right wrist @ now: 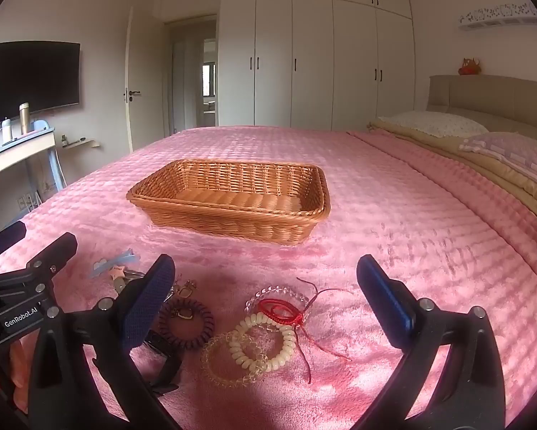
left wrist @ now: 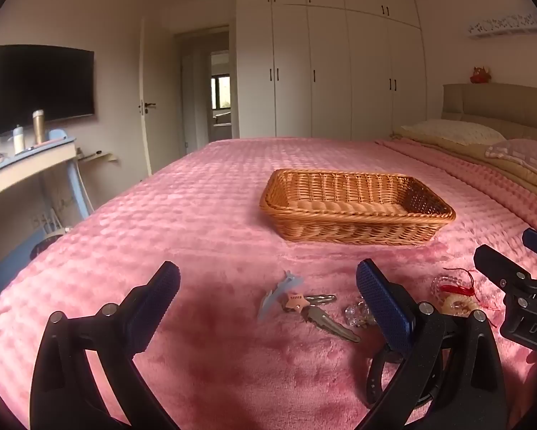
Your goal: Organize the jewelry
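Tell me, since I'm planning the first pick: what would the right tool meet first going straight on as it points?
Probably the cream coil hair tie among the bracelets on the pink blanket; the open right tool tilts down toward them, though depth is unclear.

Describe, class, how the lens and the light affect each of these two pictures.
Left wrist view: fisheye bends the wardrobe edges, black vignette fills the corners, and the left gripper casts a dark shadow on the pink blanket. Right wrist view: same curving and vignette, with streaked sunlight on the blanket at right.
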`<state>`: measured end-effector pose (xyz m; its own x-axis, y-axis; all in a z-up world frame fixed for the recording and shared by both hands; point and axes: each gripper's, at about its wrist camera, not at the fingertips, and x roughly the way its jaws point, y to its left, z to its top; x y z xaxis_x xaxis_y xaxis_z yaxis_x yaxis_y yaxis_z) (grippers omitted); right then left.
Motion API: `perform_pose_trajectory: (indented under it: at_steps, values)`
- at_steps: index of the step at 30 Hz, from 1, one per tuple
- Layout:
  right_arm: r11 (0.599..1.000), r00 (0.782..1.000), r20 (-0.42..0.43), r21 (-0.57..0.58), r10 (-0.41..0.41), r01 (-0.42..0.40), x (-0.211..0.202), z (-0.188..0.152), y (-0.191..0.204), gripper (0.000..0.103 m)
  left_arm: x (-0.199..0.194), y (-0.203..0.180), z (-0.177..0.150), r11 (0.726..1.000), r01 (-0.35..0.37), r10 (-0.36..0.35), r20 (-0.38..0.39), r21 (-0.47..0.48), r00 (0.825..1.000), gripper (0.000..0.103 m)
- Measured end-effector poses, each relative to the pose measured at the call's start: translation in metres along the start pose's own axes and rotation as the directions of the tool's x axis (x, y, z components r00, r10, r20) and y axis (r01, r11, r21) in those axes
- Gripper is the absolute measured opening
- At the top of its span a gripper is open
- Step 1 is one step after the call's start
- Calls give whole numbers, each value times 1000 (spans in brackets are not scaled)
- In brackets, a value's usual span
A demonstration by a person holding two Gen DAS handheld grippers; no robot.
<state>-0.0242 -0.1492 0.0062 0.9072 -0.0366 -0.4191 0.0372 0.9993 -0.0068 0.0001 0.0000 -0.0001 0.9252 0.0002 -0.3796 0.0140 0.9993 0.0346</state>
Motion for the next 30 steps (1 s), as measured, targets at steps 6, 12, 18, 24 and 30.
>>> perform_pose_trajectory:
  at_steps: [6, 12, 18, 24, 30]
  values:
    - [1000, 1000, 0, 0, -1, 1, 0, 0, 0, 97, 0, 0, 0, 1000, 1, -1, -1, 1, 1000, 96]
    - [1000, 1000, -1, 0, 0, 0, 0, 0, 0, 97, 2, 1, -1, 1000, 1, -1, 1, 2, 1000, 96]
    - [1000, 1000, -1, 1, 0, 0, 0, 0, 0, 97, 9, 1, -2, 1000, 2, -2, 1, 5, 1000, 96]
    - [1000, 1000, -15, 0, -12, 12, 1, 1, -1, 97, 7, 4, 0, 1000, 14, -14, -11, -1, 1000, 96]
    - [999, 989, -140, 30, 39, -36, 11, 2, -26, 97, 11, 22, 5, 989, 149, -150, -75, -18, 986, 95]
